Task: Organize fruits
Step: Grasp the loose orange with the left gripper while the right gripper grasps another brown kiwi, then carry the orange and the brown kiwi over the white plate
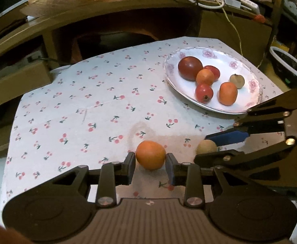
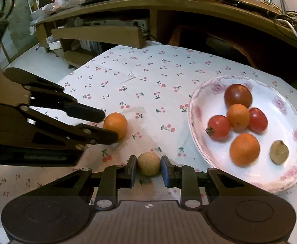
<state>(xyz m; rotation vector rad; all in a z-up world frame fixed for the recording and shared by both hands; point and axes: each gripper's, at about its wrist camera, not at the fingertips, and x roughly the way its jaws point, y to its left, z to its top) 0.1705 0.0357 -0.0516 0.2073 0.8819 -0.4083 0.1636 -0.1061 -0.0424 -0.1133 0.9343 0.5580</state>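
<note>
My left gripper (image 1: pixel 151 163) pinches the orange fruit (image 1: pixel 151 155) on the desk (image 1: pixel 87 105), my right gripper (image 2: pixel 148 169) pinches the tan fruit (image 2: pixel 148 163) beside the plate (image 2: pixel 195 122).

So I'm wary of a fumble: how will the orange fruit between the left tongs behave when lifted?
The orange fruit looks round and smooth, so it would likely roll across the tablecloth if nudged. Its skin seems firm, probably tolerating a squeeze. The left tongs flank its widest part, so slipping seems unlikely.
</note>
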